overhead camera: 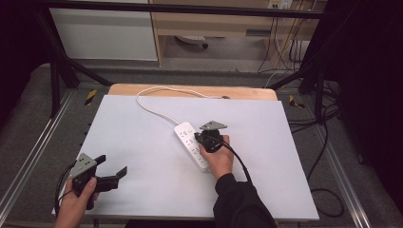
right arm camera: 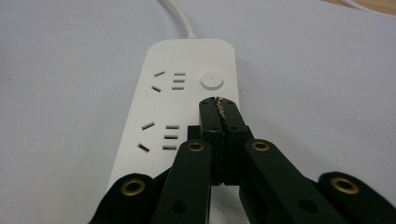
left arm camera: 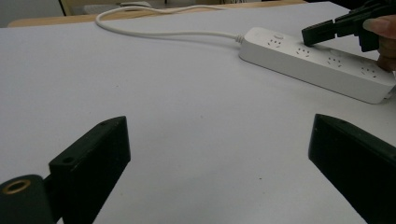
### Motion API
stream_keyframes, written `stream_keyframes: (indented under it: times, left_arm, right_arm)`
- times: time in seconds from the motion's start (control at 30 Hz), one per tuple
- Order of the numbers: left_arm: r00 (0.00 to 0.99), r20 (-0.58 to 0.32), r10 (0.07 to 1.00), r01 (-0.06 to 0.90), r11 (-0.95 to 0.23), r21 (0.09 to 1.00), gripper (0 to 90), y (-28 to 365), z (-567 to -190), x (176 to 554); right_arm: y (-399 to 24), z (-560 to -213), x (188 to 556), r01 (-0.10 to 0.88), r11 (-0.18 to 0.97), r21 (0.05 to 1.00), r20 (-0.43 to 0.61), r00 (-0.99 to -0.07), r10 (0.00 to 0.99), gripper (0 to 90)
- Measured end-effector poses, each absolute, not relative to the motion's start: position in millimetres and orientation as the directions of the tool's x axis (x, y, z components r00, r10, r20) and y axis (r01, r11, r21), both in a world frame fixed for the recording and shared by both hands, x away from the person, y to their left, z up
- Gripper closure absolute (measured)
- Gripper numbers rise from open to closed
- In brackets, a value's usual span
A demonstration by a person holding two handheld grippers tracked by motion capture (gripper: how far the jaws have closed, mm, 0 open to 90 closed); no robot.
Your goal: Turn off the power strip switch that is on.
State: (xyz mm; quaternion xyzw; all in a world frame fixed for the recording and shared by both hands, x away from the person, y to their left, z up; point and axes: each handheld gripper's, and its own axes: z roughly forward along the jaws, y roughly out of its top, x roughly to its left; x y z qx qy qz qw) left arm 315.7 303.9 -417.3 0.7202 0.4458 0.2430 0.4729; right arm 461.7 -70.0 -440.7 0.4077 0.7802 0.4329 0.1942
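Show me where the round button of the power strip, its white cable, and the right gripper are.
round button [right arm camera: 212,80], right gripper view, centre of its top face
white cable [overhead camera: 151,108], high view, the curved part on the table
right gripper [right arm camera: 219,103], right gripper view, tips of its closed jaws

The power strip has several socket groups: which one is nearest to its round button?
The socket group at the cable end of the power strip, directly beside the round button. The next group lies farther along the strip.

A fixed camera looks forward and down over the whole counter [overhead camera: 142,190]; two claw-mounted cameras sit low, both sharing the power strip [left arm camera: 322,65] at mid-counter.
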Motion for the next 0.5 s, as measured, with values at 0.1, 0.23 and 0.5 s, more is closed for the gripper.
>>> stream_keyframes:
  times: [0.1,0.23,0.5]
  left_arm:
    - [0.483,-0.072,0.873,0.410,-0.153,0.899,5.5,304.0,-416.8,315.1]
    - [0.483,-0.072,0.872,0.412,-0.154,0.898,5.5,304.0,-416.9,315.1]
    - [0.485,-0.073,0.872,0.412,-0.154,0.898,5.5,303.7,-417.0,315.0]
  right_arm:
    - [-67.8,-439.8,461.1,0.462,0.310,0.831,0.027,-0.591,0.807,90.0]
    - [-65.7,-440.0,459.6,0.442,0.335,0.832,-0.008,-0.594,0.804,90.0]
    - [-63.2,-439.7,458.4,0.431,0.355,0.829,-0.036,-0.594,0.804,90.0]
